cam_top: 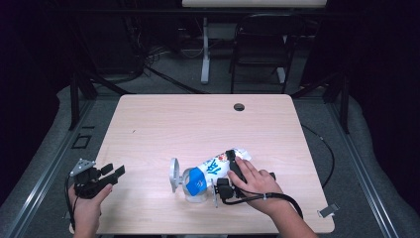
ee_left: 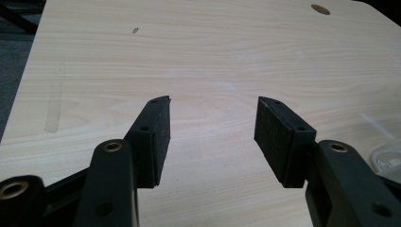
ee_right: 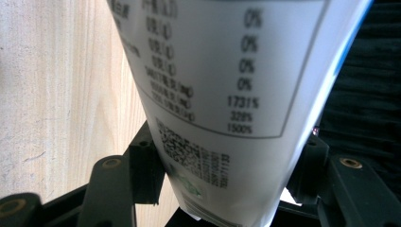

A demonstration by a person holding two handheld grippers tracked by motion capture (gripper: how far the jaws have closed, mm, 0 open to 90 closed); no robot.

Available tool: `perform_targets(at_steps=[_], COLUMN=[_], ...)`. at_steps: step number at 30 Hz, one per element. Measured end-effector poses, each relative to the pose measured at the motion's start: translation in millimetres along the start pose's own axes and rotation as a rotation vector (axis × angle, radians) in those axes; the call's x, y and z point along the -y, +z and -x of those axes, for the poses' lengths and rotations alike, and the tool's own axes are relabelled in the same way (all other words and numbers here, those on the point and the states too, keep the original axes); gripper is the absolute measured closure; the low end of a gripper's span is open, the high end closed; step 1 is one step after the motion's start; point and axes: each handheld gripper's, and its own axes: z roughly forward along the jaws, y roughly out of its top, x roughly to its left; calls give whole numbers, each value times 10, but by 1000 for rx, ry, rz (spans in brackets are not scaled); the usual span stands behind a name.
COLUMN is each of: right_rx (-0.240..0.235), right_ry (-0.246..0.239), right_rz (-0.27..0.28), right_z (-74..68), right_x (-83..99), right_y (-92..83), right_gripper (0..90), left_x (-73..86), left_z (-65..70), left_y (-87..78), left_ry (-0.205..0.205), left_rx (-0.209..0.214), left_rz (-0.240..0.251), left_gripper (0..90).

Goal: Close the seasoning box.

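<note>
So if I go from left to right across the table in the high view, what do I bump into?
Left gripper → white round lid → clear jar → white and blue packet → right gripper, with its jaws on the packet.

On the white-and-blue plastic pouch point(ee_right: 227, 94) in my right tool point(ee_right: 227, 179) I read "0%", "1731%", "1500%"; the rest stayed blurred.

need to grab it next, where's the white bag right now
In the high view the white bag lies near the table's front edge, right of centre, between the right gripper's jaws, tipped over a clear jar.
</note>
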Motion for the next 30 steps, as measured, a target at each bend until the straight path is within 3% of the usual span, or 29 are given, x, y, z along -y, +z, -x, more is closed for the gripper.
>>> perform_targets(at_steps=[22, 25, 30], right_rx=[17, 16, 16], right_ry=[-46, -27, -32], right_rz=[-5, 20, 13], right_z=[0, -11, -10], right_x=[-8, -2, -7], right_y=[0, 19, 16], right_gripper=[424, 424, 425], left_x=[2, 2, 5], left_z=[-5, -6, -14], left_y=[2, 3, 4], left_ry=[-4, -4, -5], left_rx=[0, 0, -1], left_rz=[5, 5, 0], left_gripper=[468, 468, 468])
